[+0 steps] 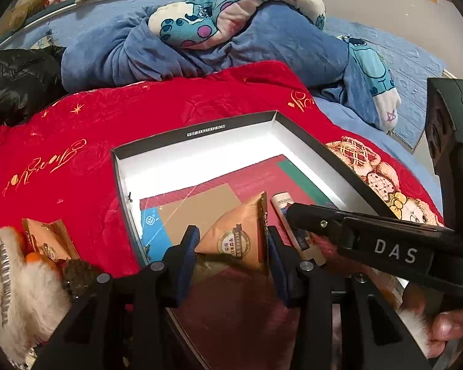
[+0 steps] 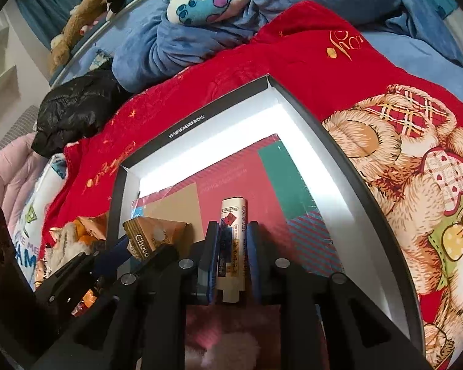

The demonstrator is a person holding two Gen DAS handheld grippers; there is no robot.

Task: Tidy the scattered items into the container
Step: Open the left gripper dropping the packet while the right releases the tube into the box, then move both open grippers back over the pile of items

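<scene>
A plush red blanket (image 1: pixel 138 129) with gold stitching lies under the shallow rectangular cardboard box (image 1: pixel 197 131), black outside, white inside. My left gripper (image 1: pixel 233 240) pinches a crinkly tan triangular snack packet (image 1: pixel 237 237) over the box's near edge. My right gripper (image 2: pixel 231 246) stands nearly pressed together around a slim white carton (image 2: pixel 233 215), also over the box; I cannot tell whether its pads press.

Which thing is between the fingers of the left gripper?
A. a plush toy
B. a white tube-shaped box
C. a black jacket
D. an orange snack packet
D: in the left wrist view, the orange snack packet sits between the blue pads of the left gripper, above the box.
</scene>
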